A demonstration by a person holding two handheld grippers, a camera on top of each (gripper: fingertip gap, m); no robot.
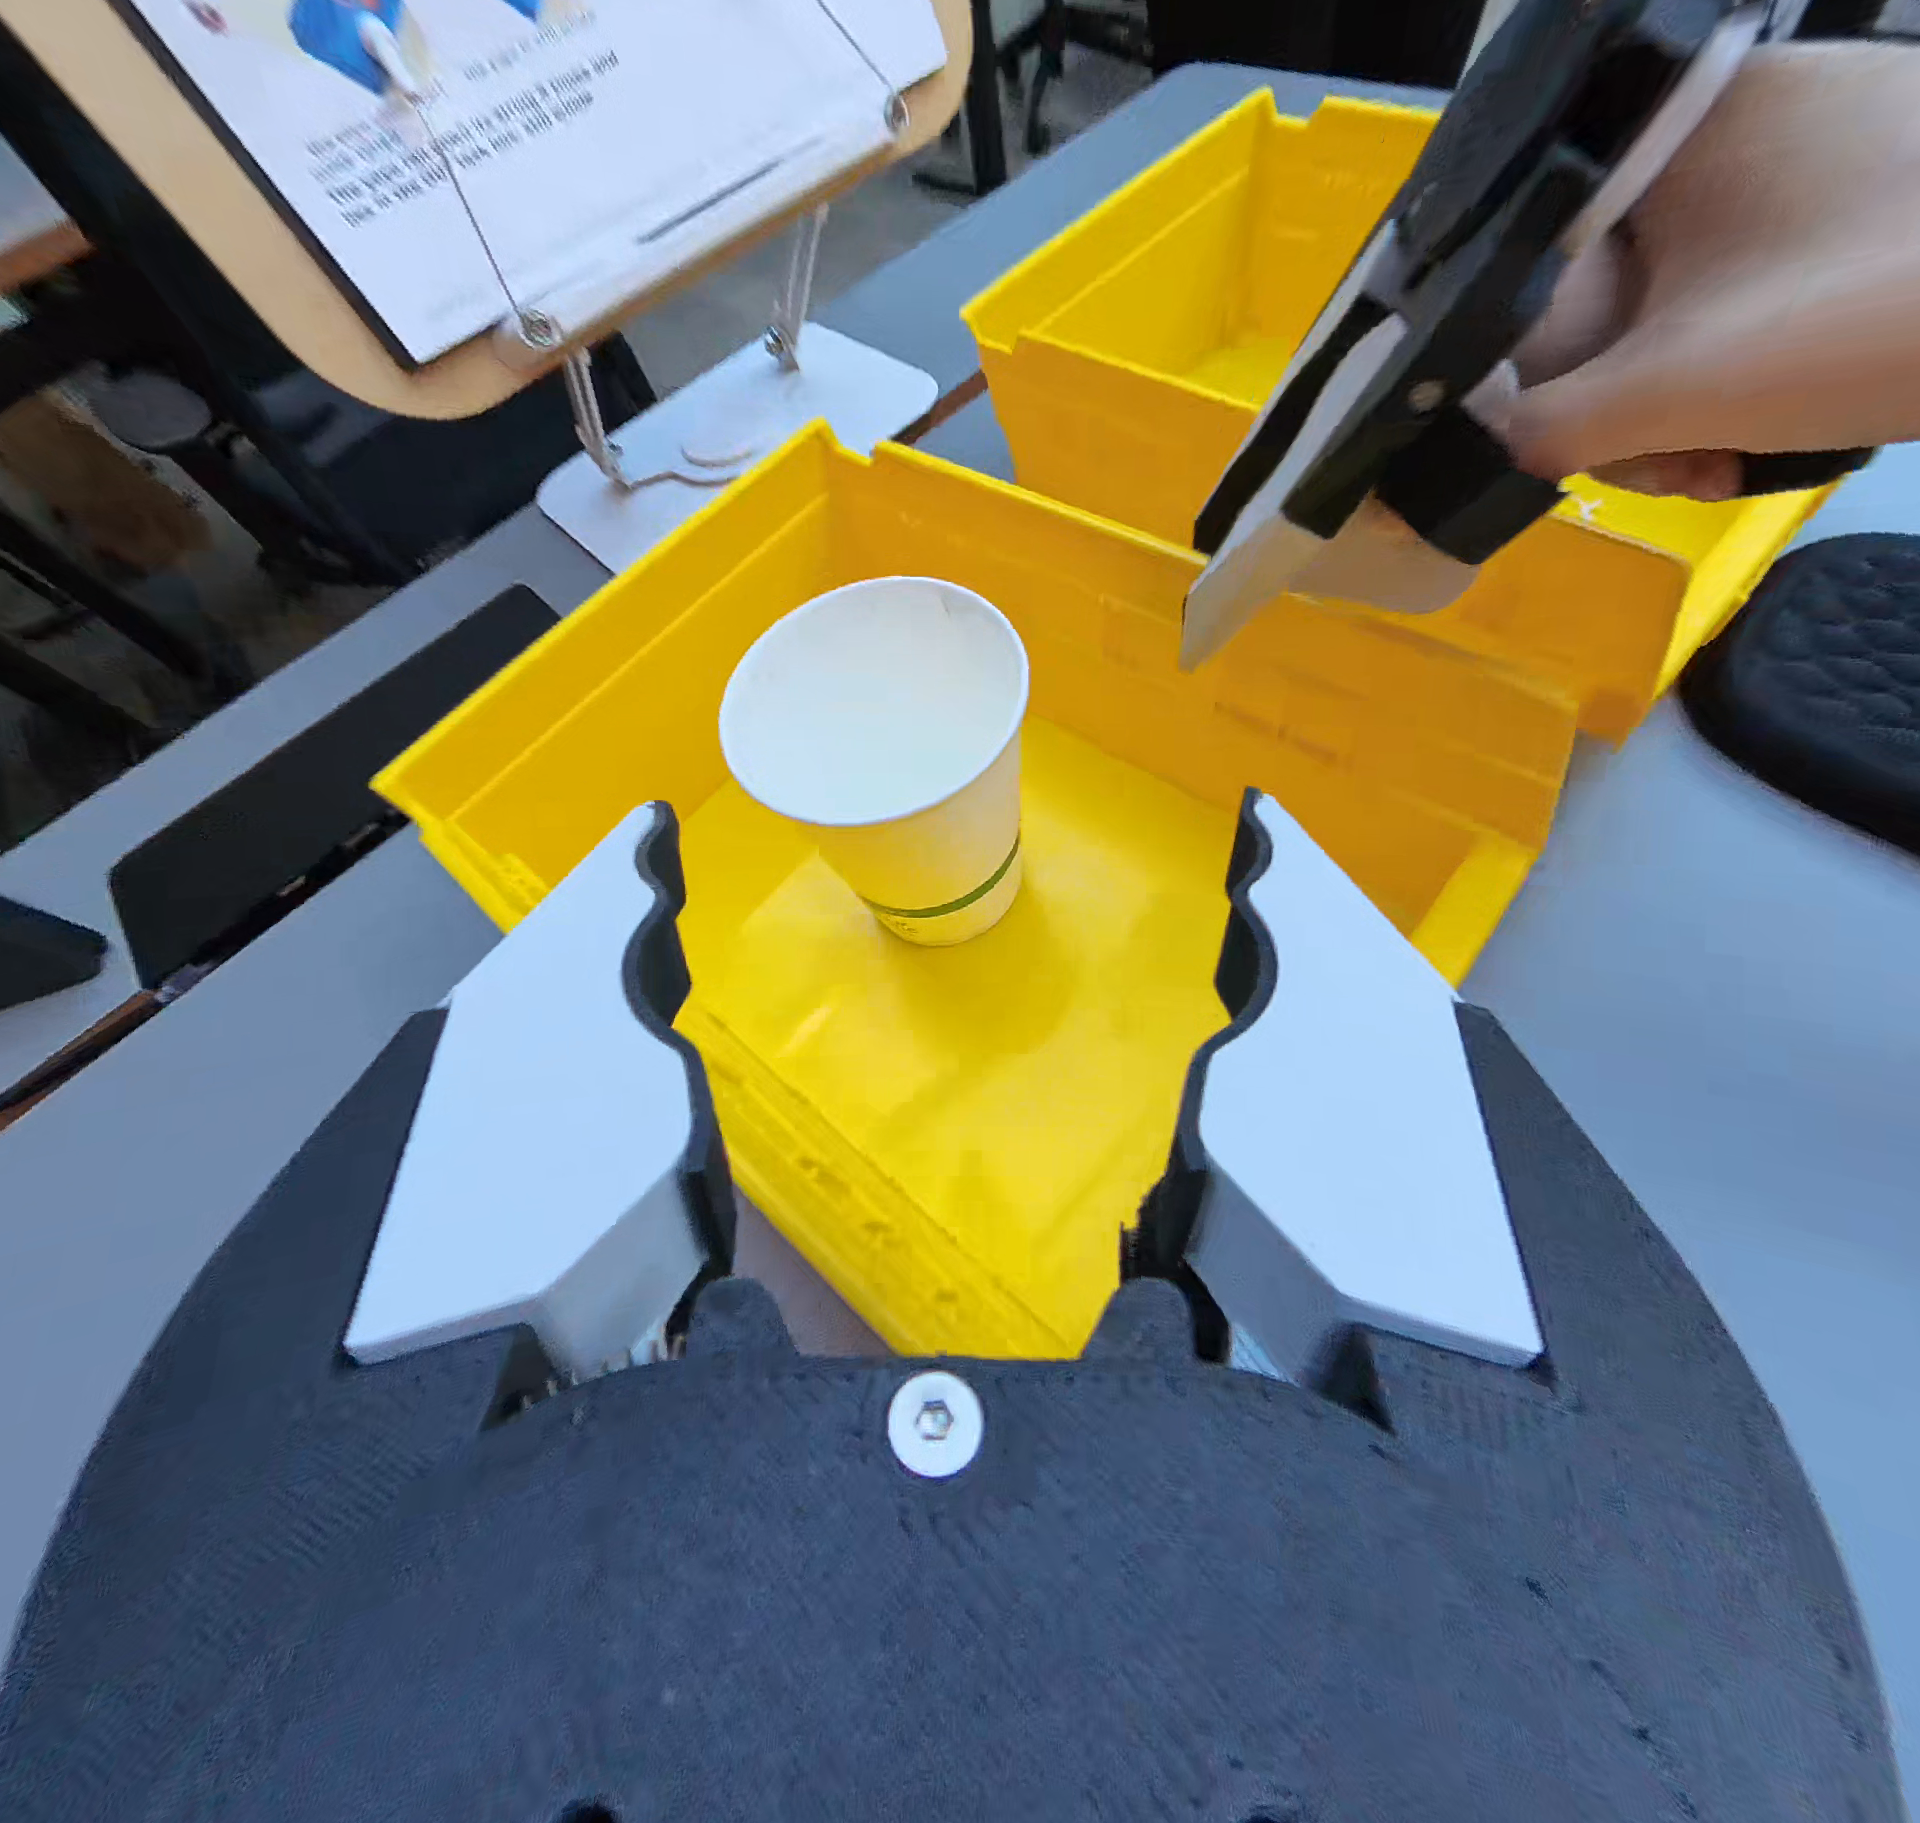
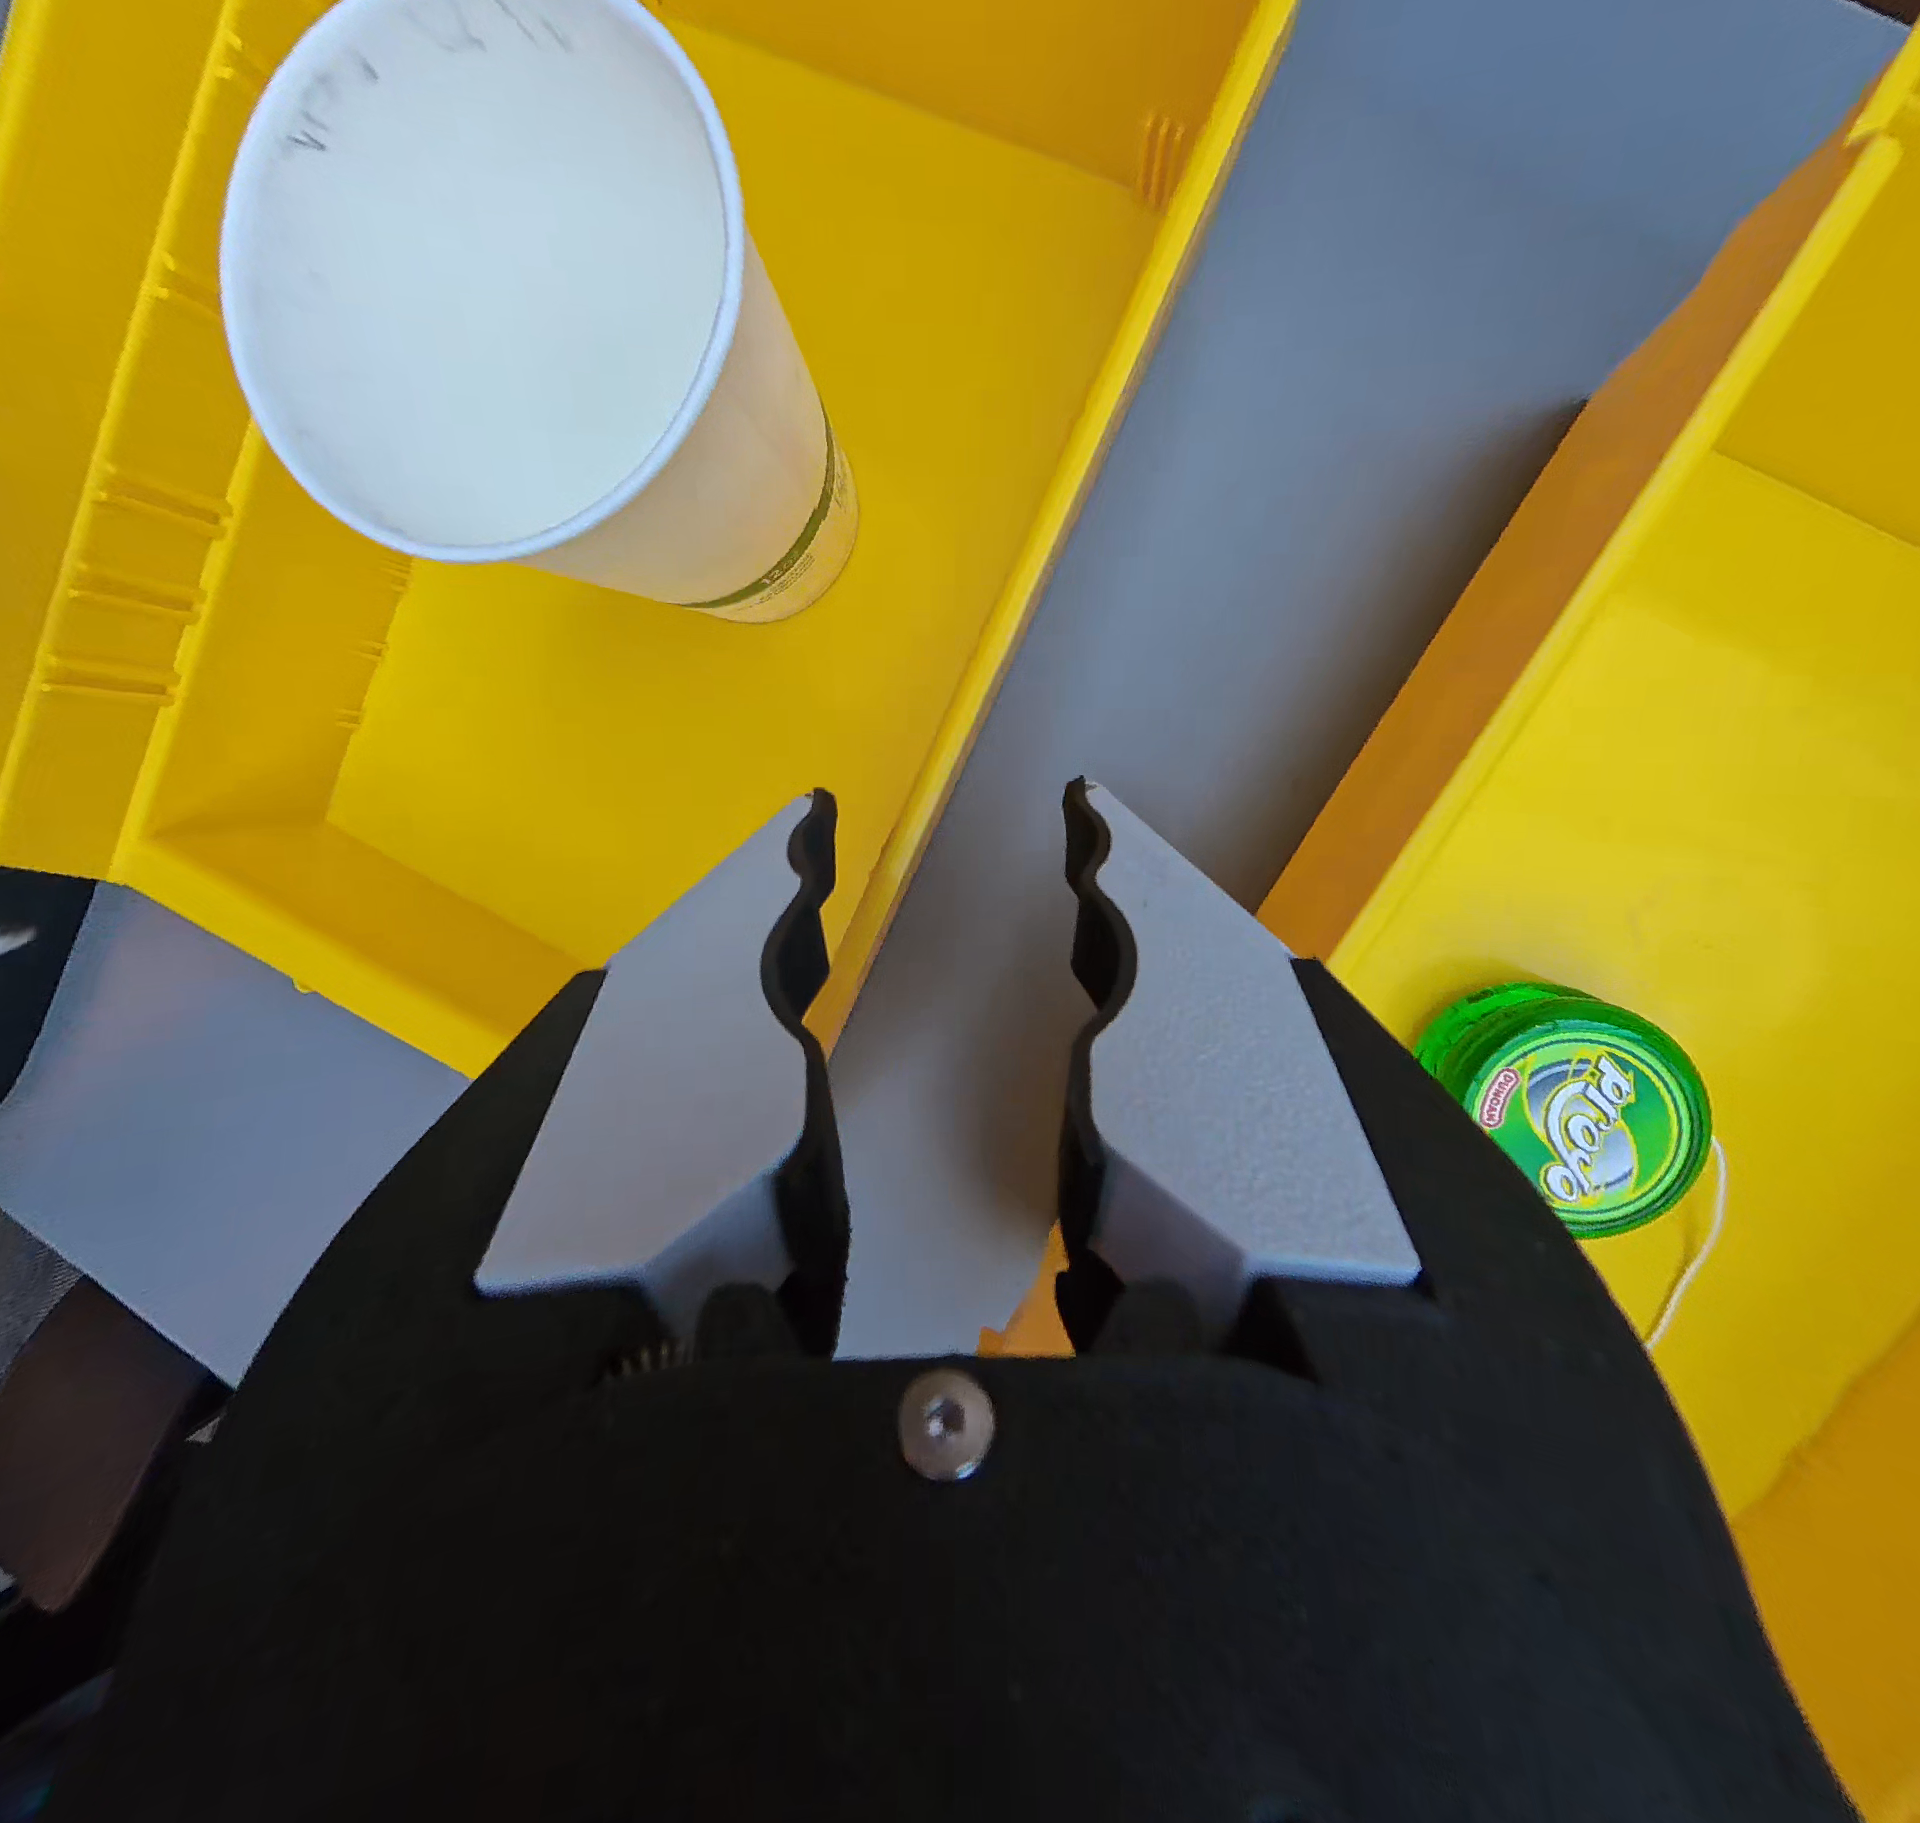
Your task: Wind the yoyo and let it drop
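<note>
Yellow bin on the left holds a paper cup; the right gripper, jaws parted and empty, hovers over the grey gap. To its right, the green yoyo lies flat in the second bin, nearer this gripper than the wide-open left gripper.

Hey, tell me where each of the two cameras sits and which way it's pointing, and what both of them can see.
Left wrist view: on the left gripper, looking forward and down into a yellow bin holding a cup; the right gripper and a hand show upper right.
Right wrist view: on the right gripper, looking steeply down at the table between two bins; the yoyo lies in the right-hand bin.
Shared: cup, its bin, table.
</note>
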